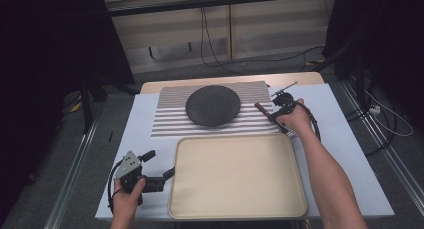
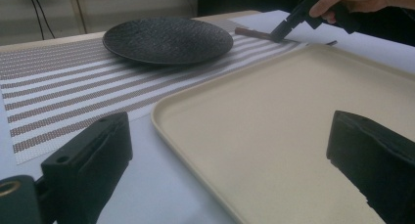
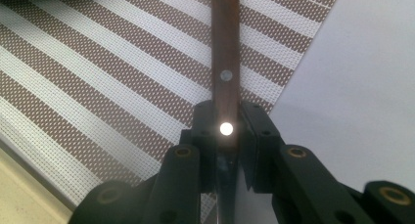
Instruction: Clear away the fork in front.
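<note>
A wooden handle with metal rivets is clamped between the jaws of the right gripper, whose pads are pressed against both its sides. The handle is laid across the right edge of the striped mat, just beside the dark plate, with its far end pointed toward the plate. The left gripper is held at the near left of the bench, its jaws spread wide with nothing between them, aimed at the beige tray.
</note>
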### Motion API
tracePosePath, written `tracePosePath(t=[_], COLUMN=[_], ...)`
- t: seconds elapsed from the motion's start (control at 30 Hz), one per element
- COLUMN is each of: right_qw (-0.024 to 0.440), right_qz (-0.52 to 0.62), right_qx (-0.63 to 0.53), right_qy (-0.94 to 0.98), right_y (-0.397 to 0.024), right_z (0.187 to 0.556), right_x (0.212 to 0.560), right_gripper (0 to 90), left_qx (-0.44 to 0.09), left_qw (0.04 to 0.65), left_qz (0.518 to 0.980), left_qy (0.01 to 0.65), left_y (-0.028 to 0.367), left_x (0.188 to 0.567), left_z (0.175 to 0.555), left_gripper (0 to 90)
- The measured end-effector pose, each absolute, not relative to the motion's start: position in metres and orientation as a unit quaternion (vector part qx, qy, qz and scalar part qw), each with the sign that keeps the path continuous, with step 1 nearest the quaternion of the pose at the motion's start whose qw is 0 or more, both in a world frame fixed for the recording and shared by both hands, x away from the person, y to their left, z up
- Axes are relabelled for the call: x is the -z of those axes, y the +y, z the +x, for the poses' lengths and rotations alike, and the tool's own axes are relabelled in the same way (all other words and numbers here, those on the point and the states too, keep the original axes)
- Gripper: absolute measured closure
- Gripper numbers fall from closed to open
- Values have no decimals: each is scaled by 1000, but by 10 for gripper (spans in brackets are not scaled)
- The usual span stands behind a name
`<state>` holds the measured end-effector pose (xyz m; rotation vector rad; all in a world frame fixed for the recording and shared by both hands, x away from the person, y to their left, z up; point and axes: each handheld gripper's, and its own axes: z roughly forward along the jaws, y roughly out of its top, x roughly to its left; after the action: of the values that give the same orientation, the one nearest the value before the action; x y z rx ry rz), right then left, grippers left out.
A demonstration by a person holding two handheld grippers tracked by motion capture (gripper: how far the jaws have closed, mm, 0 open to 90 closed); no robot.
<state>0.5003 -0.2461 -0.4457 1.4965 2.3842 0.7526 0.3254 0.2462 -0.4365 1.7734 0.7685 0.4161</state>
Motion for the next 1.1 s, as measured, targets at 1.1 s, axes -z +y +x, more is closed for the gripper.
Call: tracePosePath(t=[1.1], right_qw=[171], right_qz=[469], right_qx=[-419], right_qy=[758], right_y=[-247], right_z=[459], right_x=[388], right_gripper=[783], left_qx=[-163], left_qw=[555], left_qz=[747], left_qy=[328], left_y=[251], left_x=[438], left_z=[321], left_gripper=[30])
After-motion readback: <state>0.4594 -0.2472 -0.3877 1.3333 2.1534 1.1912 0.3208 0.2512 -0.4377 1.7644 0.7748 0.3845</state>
